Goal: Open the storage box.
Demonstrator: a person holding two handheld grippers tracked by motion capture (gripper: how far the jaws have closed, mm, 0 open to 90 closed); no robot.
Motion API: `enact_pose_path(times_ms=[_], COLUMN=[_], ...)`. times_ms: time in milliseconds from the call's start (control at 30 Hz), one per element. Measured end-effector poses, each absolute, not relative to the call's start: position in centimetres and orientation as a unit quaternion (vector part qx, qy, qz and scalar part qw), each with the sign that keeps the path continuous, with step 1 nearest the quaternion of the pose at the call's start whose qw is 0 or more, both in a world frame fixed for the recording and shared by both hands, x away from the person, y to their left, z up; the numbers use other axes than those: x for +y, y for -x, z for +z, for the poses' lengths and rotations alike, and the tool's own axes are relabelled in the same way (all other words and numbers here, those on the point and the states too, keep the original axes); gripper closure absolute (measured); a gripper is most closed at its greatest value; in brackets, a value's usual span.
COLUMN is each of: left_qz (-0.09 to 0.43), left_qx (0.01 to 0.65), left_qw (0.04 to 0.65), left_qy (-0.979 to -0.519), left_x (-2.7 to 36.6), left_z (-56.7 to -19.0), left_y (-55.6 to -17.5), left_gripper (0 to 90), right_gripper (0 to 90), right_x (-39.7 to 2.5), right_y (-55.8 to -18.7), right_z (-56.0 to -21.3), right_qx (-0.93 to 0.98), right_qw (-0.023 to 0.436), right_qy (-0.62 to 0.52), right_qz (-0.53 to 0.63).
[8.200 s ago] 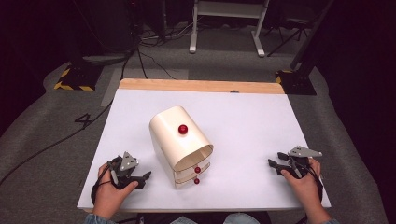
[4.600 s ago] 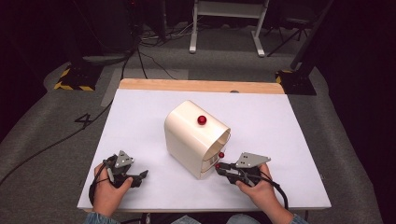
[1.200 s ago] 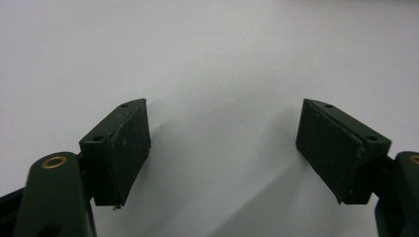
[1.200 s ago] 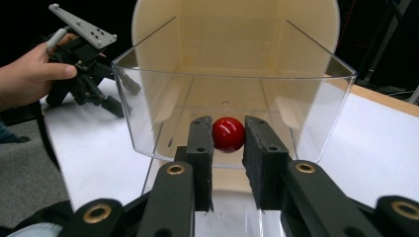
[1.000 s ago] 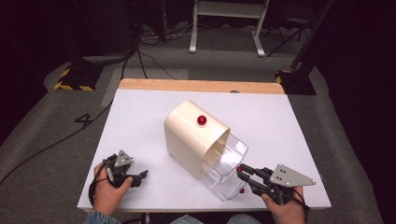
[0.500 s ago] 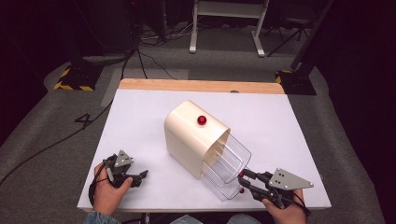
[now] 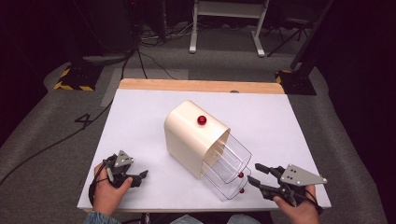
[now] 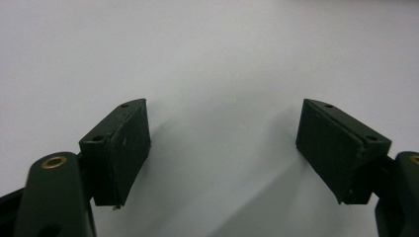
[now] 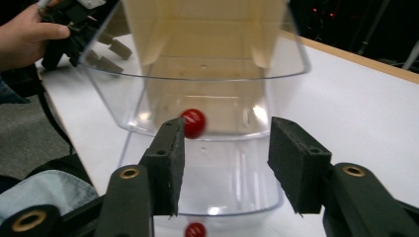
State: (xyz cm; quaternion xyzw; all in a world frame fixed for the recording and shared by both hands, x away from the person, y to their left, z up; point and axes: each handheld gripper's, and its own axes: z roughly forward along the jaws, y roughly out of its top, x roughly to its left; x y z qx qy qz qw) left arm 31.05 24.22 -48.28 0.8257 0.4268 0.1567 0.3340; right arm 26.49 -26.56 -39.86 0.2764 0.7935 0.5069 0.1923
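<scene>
Beside open right gripper, two empty pulled-out drawers.

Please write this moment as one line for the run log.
cabinet: two clear drawers out | right gripper: open, at knobs | left gripper: open, idle on table

A "4" is marked on the floor.
</scene>
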Motion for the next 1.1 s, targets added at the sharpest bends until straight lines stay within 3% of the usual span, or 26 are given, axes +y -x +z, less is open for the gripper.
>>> enact_pose_path(times_ms=[400,1100], left_qz=[0.160,0.158], left_qx=[0.425,0.426], left_qw=[0.333,0.335], left_qy=[-0.826,-0.826], left_x=[24.2,24.2], left_z=[-48.3,-48.3], left_y=[-30.9,-31.0], left_gripper=[21.2,21.2], right_gripper=[37.3,18.1], right_x=[-32.2,-37.8], right_y=[-30.5,-34.6], right_z=[-40.2,-45.6], right_qx=[0.785,0.828], right_qw=[0.215,0.183], right_qy=[-0.348,-0.418], right_qz=[0.466,0.325])
